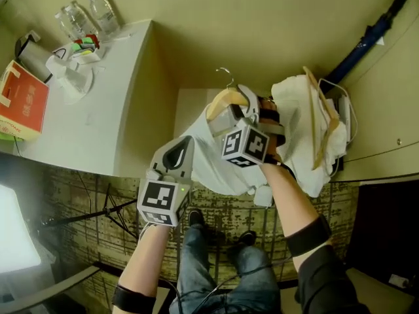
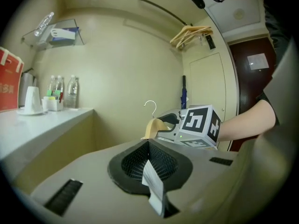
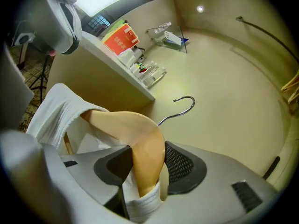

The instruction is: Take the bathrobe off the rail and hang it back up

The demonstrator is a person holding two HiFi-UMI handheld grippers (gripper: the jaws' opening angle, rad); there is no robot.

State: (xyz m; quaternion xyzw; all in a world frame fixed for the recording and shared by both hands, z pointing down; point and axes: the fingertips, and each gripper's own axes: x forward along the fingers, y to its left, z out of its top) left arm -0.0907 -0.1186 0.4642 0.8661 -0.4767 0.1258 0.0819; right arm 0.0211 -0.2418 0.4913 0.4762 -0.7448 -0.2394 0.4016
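Observation:
A white bathrobe [image 1: 216, 156] hangs on a wooden hanger [image 1: 226, 100] with a metal hook [image 3: 184, 106], held off the rail [image 2: 159, 8]. My right gripper [image 1: 242, 103] is shut on the hanger [image 3: 135, 134] just below the hook, with the robe's collar [image 3: 140, 204] caught in the grip. The robe [image 3: 60, 111] drapes off the hanger's left arm. My left gripper [image 1: 182, 148] sits beside the robe's left edge, shut on a thin white strip [image 2: 152, 181]. I cannot tell whether the strip belongs to the robe. The right gripper's marker cube [image 2: 201, 122] shows in the left gripper view.
A second white robe on a wooden hanger [image 1: 308, 129] lies to the right. Empty wooden hangers [image 2: 191, 34] hang on the rail. The pale shelf [image 1: 111, 110] at left carries water bottles [image 1: 88, 12], cups and a red box [image 1: 23, 100]. A dark umbrella [image 1: 370, 38] leans in the corner.

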